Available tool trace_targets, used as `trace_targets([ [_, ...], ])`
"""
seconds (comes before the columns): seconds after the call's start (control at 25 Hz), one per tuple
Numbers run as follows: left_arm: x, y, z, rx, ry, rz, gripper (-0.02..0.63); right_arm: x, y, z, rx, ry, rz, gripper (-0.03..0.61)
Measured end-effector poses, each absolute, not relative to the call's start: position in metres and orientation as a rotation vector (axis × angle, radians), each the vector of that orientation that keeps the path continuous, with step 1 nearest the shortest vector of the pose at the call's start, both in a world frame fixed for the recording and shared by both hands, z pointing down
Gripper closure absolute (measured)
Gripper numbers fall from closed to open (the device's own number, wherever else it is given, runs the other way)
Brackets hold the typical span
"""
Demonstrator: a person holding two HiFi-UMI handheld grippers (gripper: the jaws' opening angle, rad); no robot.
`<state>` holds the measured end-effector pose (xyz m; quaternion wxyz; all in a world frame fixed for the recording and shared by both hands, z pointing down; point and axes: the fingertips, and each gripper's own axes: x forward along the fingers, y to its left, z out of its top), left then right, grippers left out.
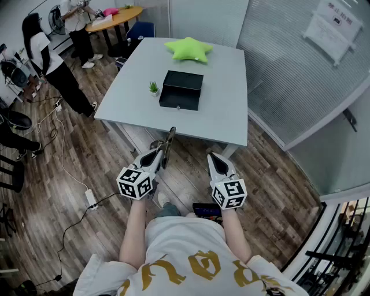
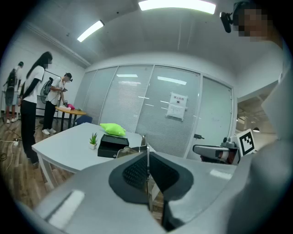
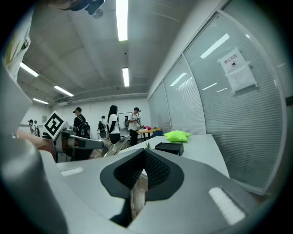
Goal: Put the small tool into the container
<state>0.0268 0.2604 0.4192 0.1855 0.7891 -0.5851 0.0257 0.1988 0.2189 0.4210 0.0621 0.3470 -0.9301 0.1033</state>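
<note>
**Head view, with both gripper views.** You stand off the near edge of the grey table (image 1: 225, 115). You hold both grippers above the wood floor (image 1: 104, 167), not over the tabletop.

- **Left gripper:** Your left gripper (image 1: 156, 157) has its tongs pressed on the small tool (image 1: 169, 143). The tool is a thin, flat metal strip that juts past the tips toward 12 o'clock. The left gripper view shows the strip edge-on, pinched between the two dark pads (image 2: 132, 171). What kind of tool it is cannot be made out.
- **Right gripper:** Your right gripper (image 1: 217, 161) is at 3 o'clock of the left one and apart from it. Its tongs are pressed together at the tips with nothing between them.
- **Container:** The container (image 1: 181, 89), a black box, sits on the table at 12 o'clock of the grippers, well apart from the tool. It seems open at the top, though at this range that is not certain.
- **On the table:** A small potted plant (image 1: 154, 88) stands just beside the box at its 9 o'clock. A green star cushion (image 1: 188, 48) lies at 12 o'clock of the box, near the far edge.
- **On the floor:** A white power strip (image 1: 91, 198) with its cable lies at 8 o'clock of the left gripper.
- **Surroundings:** A person (image 1: 46, 55) stands at 10 o'clock of the table, near a round wooden table (image 1: 118, 17). A glass partition (image 1: 300, 75) with blinds runs past the table at 3 o'clock.
</note>
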Motion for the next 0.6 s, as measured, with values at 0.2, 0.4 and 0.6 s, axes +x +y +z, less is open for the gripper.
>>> trace_targets([
  [0.2,0.035,0.261,0.426,2.208,-1.648,0.083,0.609,0.211,0.215,0.428,1.066,-2.795,0.367,0.555],
  [0.4,0.028,0.264,0.427,2.196,-1.663,0.091,0.609,0.205,0.211,0.426,1.058,-2.802,0.346,0.555],
  [0.6,0.021,0.255,0.429,2.221,-1.648,0.135,0.609,0.203,0.201,0.429,1.087,-2.794,0.345,0.555],
])
